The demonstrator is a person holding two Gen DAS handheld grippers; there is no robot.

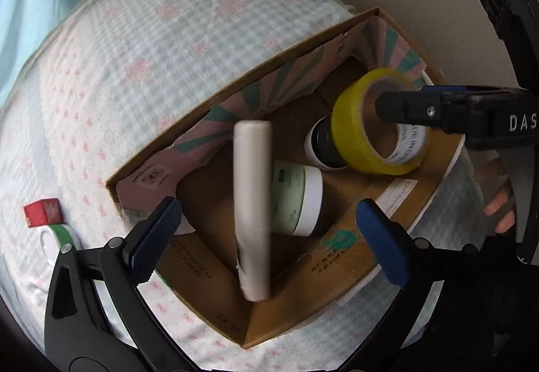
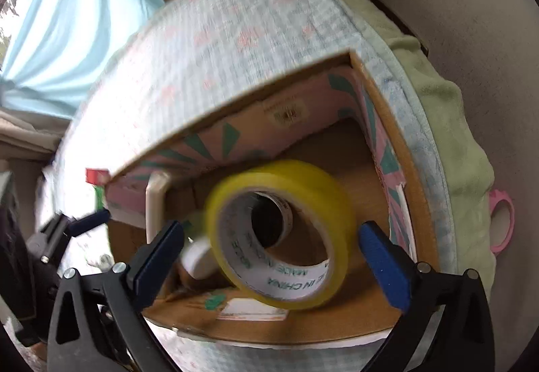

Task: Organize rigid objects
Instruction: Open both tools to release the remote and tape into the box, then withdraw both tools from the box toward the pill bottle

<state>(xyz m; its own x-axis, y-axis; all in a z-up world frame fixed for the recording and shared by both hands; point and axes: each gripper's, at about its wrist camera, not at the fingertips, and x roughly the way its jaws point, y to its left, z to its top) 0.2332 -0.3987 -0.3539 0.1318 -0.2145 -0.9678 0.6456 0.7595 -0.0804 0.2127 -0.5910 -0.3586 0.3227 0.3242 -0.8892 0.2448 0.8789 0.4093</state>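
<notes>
My left tongs (image 1: 266, 237) stand wide open over the box (image 1: 289, 314), pads clear of the white tube (image 1: 252, 210), which hangs blurred between them, apparently let go to drop inside. My right tongs (image 2: 269, 257) are likewise open, touching nothing; the yellow tape (image 2: 279, 240), blurred, tilted, white core printed, sits above the box floor over 2 jars (image 1: 303, 200).

Black tool (image 1: 267, 239), blue pads (image 1: 153, 239)
</notes>
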